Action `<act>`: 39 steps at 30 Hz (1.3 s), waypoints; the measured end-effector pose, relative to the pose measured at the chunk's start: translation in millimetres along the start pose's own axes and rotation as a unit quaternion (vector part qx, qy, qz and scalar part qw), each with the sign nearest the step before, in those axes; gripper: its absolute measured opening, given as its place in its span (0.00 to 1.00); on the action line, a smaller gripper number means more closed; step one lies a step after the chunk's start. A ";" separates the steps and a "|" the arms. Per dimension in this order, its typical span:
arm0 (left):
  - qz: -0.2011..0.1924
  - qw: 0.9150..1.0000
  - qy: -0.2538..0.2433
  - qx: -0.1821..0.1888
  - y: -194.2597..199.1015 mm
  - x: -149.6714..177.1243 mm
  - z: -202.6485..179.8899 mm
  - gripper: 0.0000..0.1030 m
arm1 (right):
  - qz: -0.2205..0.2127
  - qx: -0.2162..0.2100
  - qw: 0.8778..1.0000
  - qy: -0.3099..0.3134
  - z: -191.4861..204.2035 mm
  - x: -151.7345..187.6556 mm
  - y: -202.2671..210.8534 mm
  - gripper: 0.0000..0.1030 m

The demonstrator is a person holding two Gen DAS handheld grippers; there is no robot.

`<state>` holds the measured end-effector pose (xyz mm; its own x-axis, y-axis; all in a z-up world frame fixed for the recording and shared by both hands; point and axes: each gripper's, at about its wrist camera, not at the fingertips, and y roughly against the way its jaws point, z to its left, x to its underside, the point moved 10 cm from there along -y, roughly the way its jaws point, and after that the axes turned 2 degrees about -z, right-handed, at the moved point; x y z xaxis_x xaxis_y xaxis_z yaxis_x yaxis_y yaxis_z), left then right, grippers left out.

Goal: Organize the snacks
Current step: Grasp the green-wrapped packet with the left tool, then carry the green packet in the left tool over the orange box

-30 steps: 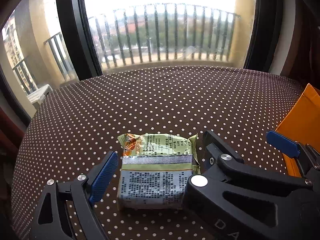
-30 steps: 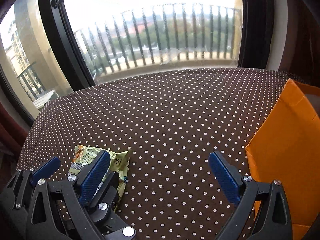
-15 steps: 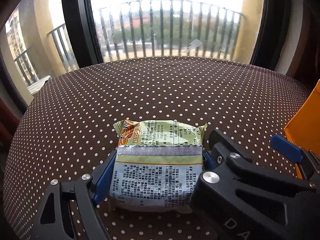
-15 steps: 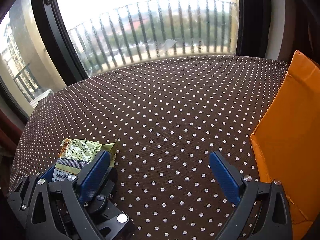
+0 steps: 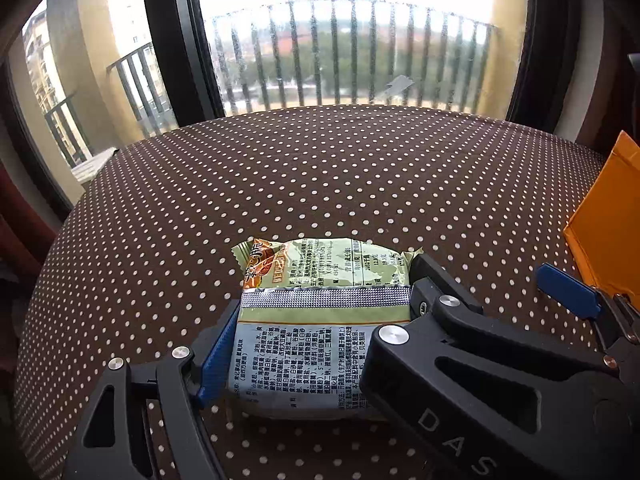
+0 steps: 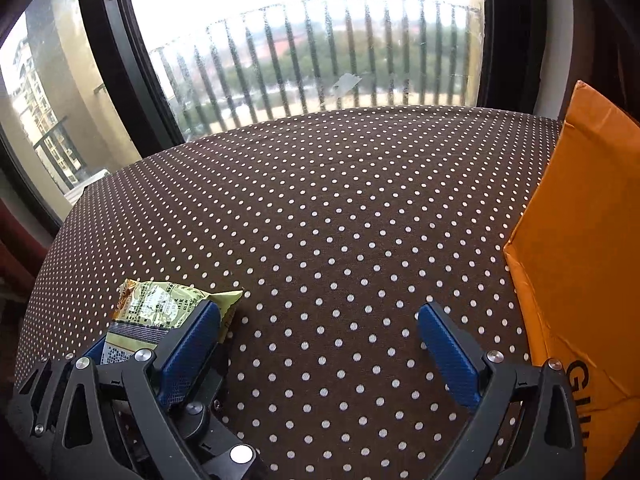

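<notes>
Left gripper (image 5: 320,328) has advanced, closing around snack packet (image 5: 320,340), seemingly touching; right gripper (image 6: 320,348) open.

The snack packet (image 5: 320,328) near edge is hidden behind the left gripper (image 5: 316,340). The orange box (image 6: 580,280) is cut off at the right frame edge; its printed lettering is truncated.
</notes>
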<state>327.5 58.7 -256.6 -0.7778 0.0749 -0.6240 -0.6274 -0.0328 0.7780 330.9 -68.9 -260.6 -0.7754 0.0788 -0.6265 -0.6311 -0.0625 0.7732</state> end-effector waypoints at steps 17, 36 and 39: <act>-0.030 0.999 0.008 -0.020 73.6 32.6 -3.9 0.76 | -0.013 -0.013 0.999 0.049 0.9 35.4 73.1 0.98; -0.122 0.992 0.026 -0.022 195.5 9.3 -14.4 0.76 | -0.100 -0.029 0.992 0.066 8.1 7.5 189.3 0.98; -0.132 0.991 0.023 -0.026 205.9 0.4 -18.9 0.76 | -0.108 -0.038 0.992 0.055 1.3 1.9 200.0 0.98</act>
<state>197.3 33.2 -98.0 -0.5862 0.0422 -0.8090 -0.8096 -0.0687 0.5830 203.2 -80.0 -107.1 -0.6175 -0.0106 -0.7865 -0.7790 -0.1302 0.6133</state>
